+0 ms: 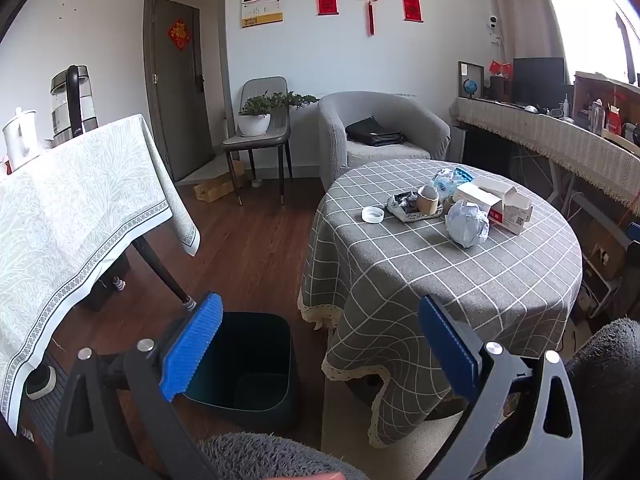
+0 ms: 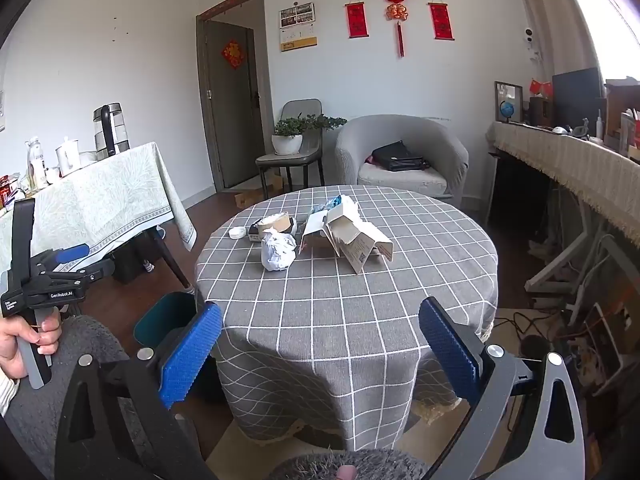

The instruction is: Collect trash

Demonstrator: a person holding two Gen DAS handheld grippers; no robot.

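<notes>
A round table with a grey checked cloth (image 1: pixel 460 276) (image 2: pixel 352 300) holds the trash: a crumpled paper ball (image 1: pixel 467 224) (image 2: pixel 278 254), opened cardboard boxes (image 1: pixel 498 200) (image 2: pixel 352 240), a tape roll (image 1: pixel 428 198) (image 2: pixel 276 222), a white lid (image 1: pixel 373 214) (image 2: pixel 237 233) and a blue plastic wrapper (image 1: pixel 450 180) (image 2: pixel 330 203). A dark bin (image 1: pixel 248 368) (image 2: pixel 168 314) stands on the floor left of the table. My left gripper (image 1: pixel 320 348) is open and empty, above the bin and the table's near edge. My right gripper (image 2: pixel 320 348) is open and empty before the table.
A table with a pale green cloth (image 1: pixel 76 208) (image 2: pixel 100 196), kettle and jug stands at left. A grey armchair (image 1: pixel 380 136) (image 2: pixel 404 156) with a black bag and a chair with a potted plant (image 1: pixel 256 116) are behind. A cluttered desk (image 1: pixel 560 140) runs along the right wall.
</notes>
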